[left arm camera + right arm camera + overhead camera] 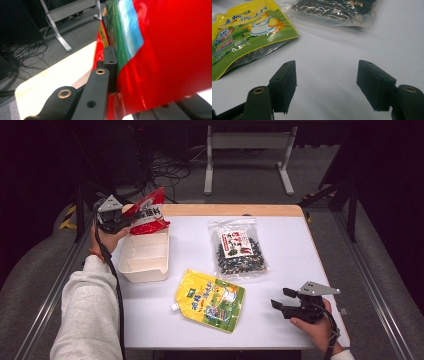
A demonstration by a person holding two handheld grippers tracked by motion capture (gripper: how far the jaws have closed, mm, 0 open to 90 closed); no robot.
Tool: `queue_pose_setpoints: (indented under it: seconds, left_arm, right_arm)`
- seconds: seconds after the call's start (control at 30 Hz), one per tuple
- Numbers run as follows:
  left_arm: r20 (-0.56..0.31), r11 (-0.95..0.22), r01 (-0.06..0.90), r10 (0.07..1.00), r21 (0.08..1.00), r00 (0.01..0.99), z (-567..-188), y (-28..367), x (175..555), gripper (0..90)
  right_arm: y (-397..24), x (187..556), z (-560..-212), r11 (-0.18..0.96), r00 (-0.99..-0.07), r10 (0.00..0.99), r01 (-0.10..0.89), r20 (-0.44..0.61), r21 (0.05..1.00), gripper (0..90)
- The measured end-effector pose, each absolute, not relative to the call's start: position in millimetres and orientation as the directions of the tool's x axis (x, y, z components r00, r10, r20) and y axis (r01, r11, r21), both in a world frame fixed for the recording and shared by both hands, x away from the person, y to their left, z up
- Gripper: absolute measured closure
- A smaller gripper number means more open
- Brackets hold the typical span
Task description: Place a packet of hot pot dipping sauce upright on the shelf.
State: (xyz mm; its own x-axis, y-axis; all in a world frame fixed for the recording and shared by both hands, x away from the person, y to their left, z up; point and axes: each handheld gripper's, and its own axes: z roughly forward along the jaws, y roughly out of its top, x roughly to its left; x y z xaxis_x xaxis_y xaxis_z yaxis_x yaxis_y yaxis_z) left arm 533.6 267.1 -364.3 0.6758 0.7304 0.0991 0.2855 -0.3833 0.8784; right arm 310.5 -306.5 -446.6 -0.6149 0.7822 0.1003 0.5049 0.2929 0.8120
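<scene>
- Red foil dominates the left gripper view: the left gripper (121, 221) is clamped on the edge of a red snack bag (148, 212), its black jaws pinching the thin film flat between them, with the bag's glossy face (170, 50) rising right beside the near jaw.
- From above, the bag hangs tilted in the air over the far end of a cream plastic tray (131, 270), at the table's far left corner; it looks to be on its way into that tray, though it is not yet down.
- The bag reads as light and limp: crinkly film that folds under a pinch and is slick on its printed face. A grip on the sealed edge seems safest, since the puffed middle could slide or crush.
- The right gripper (280, 300) rests low at the near right of the white table (295, 240), its jaws standing apart with nothing but bare tabletop between the pads (284, 85).
- Just ahead of it lies a yellow-green spouted pouch (210, 300), flat, soft and probably heavier with liquid; its flat side seam or the capped corner looks the firmer hold.
- Beyond sits a clear bag of dark mixed beans (239, 249), lumpy and shifting, best taken by its sealed top margin.
</scene>
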Motion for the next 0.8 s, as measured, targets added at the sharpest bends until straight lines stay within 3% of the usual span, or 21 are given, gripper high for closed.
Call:
queue_pose_setpoints:
  seconds: [0.17,0.37,0.47,0.53,0.6,0.63,0.8]
  left_arm:
    - [0.140,-0.461,0.311,0.714,0.831,0.686,-380,248,539,89.9]
    - [0.093,-0.386,0.304,0.736,0.871,0.671,-374,255,535,88.5]
    - [0.057,-0.314,0.299,0.769,0.901,0.636,-371,267,531,74.0]
    - [0.067,-0.331,0.308,0.771,0.892,0.633,-372,271,528,73.8]
    - [0.075,-0.337,0.314,0.778,0.887,0.624,-372,271,527,69.1]
    - [0.078,-0.331,0.315,0.789,0.890,0.609,-372,273,525,60.9]
    - [0.077,-0.314,0.317,0.809,0.895,0.583,-372,276,519,53.5]
  right_arm:
    - [-306,311,-448,0.295,-0.618,0.779,0.510,0.105,0.808,31.7]
    - [-306,311,-447,0.302,-0.627,0.772,0.507,0.104,0.807,31.3]
    - [-306,312,-448,0.305,-0.630,0.769,0.509,0.107,0.805,30.8]
    - [-305,312,-448,0.310,-0.632,0.768,0.509,0.104,0.803,30.7]
    - [-305,312,-448,0.311,-0.634,0.766,0.509,0.105,0.803,30.6]
    - [-304,313,-448,0.312,-0.638,0.763,0.506,0.105,0.804,30.5]
    - [-304,314,-447,0.315,-0.644,0.758,0.501,0.105,0.806,30.6]
